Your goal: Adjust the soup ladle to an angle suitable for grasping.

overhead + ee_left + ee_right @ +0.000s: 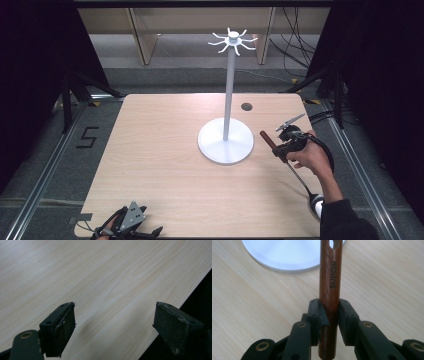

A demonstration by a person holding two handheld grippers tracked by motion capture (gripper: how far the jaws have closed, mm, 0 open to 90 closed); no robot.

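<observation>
Ahead of the right gripper (280, 142), which is clamped on a ladle's wooden handle (330, 285), the white stand's round base (225, 141) lies close by, and its pole (229, 90) rises beyond with hooks (233, 41) on top. Bare table (150, 150) opens wide to its left. The left gripper (112, 322), jaws apart, has bare wood ahead and the table edge just to its right.
</observation>
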